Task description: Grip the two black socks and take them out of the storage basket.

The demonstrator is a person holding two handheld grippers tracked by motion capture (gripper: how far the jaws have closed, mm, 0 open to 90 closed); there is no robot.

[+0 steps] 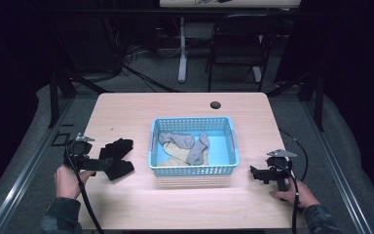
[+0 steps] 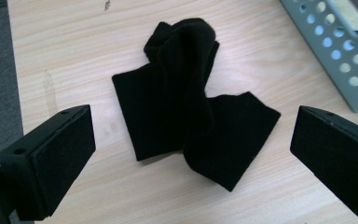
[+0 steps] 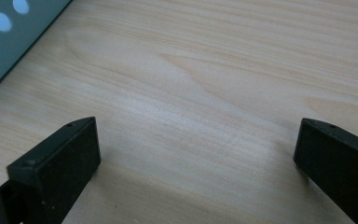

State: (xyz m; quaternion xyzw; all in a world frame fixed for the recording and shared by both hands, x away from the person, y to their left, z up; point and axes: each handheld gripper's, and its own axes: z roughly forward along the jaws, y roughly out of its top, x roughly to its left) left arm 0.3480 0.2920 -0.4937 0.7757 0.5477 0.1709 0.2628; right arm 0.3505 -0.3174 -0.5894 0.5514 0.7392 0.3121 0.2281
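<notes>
Black socks (image 2: 191, 109) lie crossed in a loose pile on the wooden table (image 1: 126, 109), left of the blue basket (image 1: 193, 170). My left gripper (image 1: 100, 164) sits just short of the black socks (image 1: 117, 157), jaws wide and open, nothing between the pads (image 2: 60, 165). In the basket lie grey socks (image 1: 187, 145) and a beige one (image 1: 173, 159). My right gripper (image 1: 256, 174) rests low over bare table right of the basket, open, with only wood between its fingers (image 3: 63, 168).
A round cable hole (image 1: 215, 105) sits near the table's far edge. A folding chair (image 1: 238, 44) and a desk leg (image 1: 182, 48) stand beyond the table. Cables trail from both grippers toward the near edge.
</notes>
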